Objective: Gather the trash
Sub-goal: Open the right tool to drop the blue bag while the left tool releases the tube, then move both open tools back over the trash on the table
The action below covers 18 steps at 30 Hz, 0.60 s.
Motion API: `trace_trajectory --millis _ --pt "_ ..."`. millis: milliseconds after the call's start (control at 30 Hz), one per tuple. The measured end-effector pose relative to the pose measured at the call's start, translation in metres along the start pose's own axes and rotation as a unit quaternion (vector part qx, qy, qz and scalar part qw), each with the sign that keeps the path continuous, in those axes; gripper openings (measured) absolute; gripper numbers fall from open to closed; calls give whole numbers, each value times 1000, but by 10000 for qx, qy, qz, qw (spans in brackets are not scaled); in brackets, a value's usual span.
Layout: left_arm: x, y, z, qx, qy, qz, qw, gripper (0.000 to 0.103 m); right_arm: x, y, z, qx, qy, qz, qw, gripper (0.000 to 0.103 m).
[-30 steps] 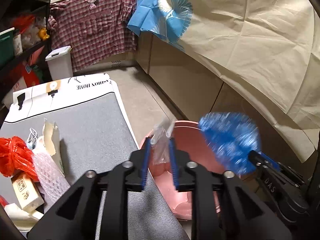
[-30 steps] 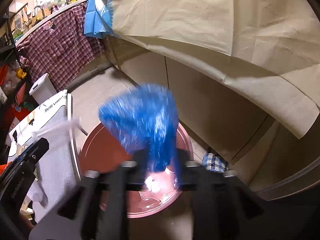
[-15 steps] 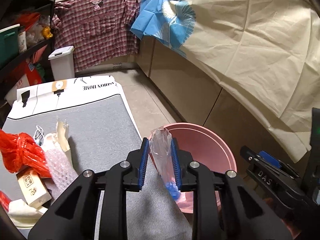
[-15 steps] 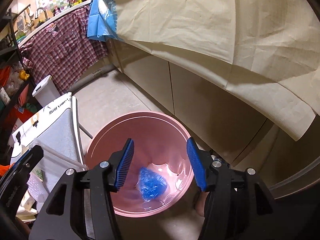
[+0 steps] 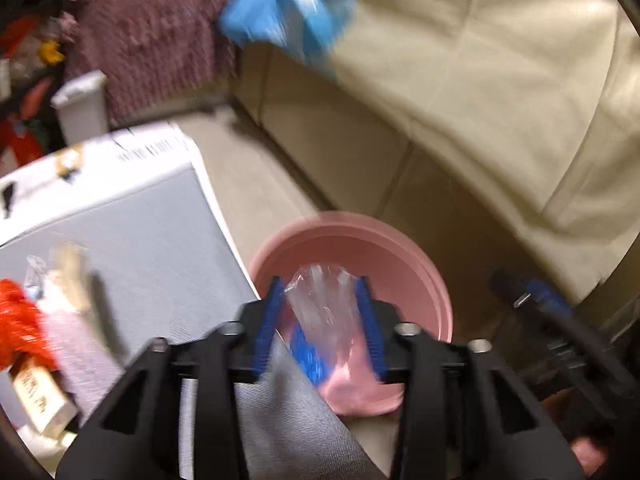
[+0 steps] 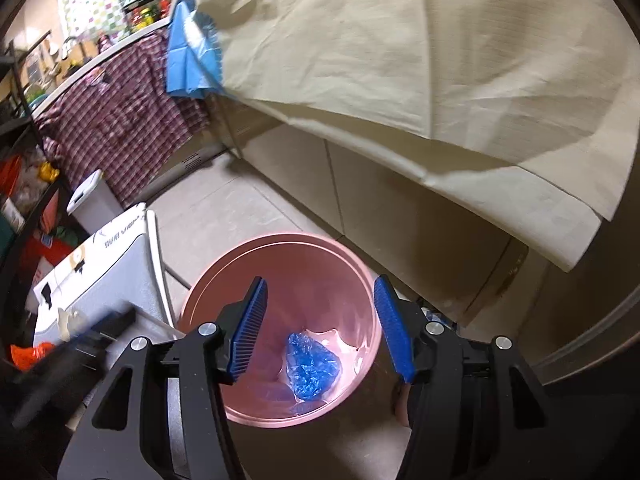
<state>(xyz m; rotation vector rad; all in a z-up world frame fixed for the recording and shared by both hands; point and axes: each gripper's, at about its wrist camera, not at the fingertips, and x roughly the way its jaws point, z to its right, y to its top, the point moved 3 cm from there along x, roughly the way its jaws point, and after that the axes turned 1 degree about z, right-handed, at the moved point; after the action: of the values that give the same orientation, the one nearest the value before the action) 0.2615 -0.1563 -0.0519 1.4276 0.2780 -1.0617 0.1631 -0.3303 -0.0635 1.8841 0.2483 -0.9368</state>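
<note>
Your left gripper [image 5: 322, 312]: opening, clear wrapper [image 5: 324, 308] between jaws, over pink bin [image 6: 276, 256]. Your right gripper [image 6: 320, 320]: wide, empty.

Beige cloth [image 6: 400, 60] hangs over cabinet fronts [image 6: 400, 208] at right. Blue cloth [image 6: 188, 52] next to it, then plaid shirt [image 6: 120, 120] draped off counter edge. Small white lidded bin [image 6: 92, 200] on tile floor [image 6: 232, 208] below shirt. Dark shelving [image 6: 20, 160] w/ misc items at left. Jars [image 6: 148, 16] on counter, blurry, contents can't tell.
</note>
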Motion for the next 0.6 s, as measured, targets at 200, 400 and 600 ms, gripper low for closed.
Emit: trace_trajectory --millis 200,400,600 --pt "14 -4 1 45 142 92 9998 40 1 2 3 111 -55 17 9999 56" --pt "-3 -4 -13 -192 146 390 9989 40 2 3 1 108 -48 32 9999 56" --pt "-55 -13 -23 -162 206 690 9973 40 -12 4 -15 -72 15 361 9993 51"
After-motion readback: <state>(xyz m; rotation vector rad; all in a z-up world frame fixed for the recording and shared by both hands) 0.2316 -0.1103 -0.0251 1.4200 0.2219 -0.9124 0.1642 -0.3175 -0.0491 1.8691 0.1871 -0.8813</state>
